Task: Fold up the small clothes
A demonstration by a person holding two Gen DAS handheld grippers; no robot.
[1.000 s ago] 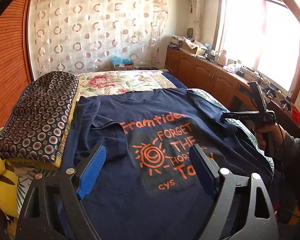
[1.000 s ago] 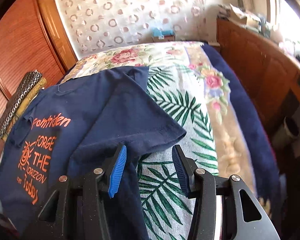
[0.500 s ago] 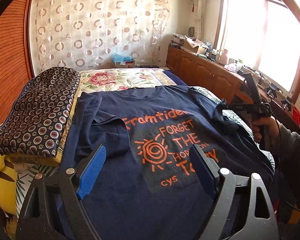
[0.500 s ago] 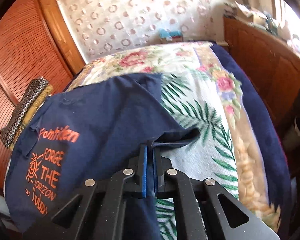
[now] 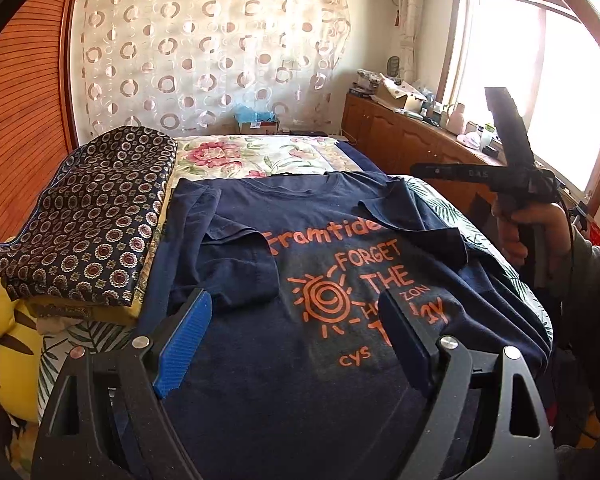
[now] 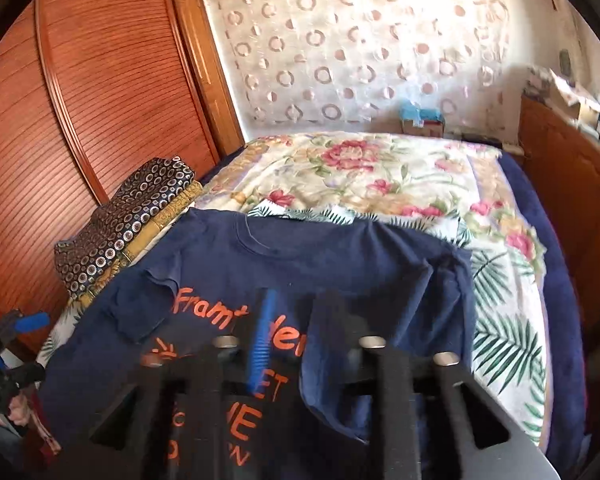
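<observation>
- Looking along the left gripper (image 5: 296,340) in the left wrist view, you held its blue pads (image 5: 184,338) wide apart with nothing between them, low over the hem end of the navy T-shirt (image 5: 300,392).
- The T-shirt lay face up on the bed (image 5: 260,156), just beside a stack of patterned folded cloth (image 5: 100,216), with its orange print uppermost.
- The left sleeve (image 5: 236,264) was already turned inward onto the chest.
- The right sleeve (image 5: 416,224), spread outward a second earlier, now lay folded inward across the end of the top printed word.
- Your right hand (image 5: 536,232) had carried the right gripper (image 5: 420,169) up and clear of the fabric, beyond the shirt's right edge; from this side you could not tell how its jaws stood.
- In the right wrist view, motion blur softened everything close to the lens.
- The jaws, clamped on the sleeve hem half a second before, had parted: one blue pad and the dark finger opposite stood apart, and no cloth appeared to be caught between them.
- The released sleeve lay below them on the shirt front, its edge slightly puckered.
- The palm-leaf sheet (image 6: 504,344) previously under that sleeve was uncovered.
- Judged from this layout, both sleeve folds were done, and the body folds remained.
- The loose sleeve edge looked likely to shift if the next fold dragged the cloth.
</observation>
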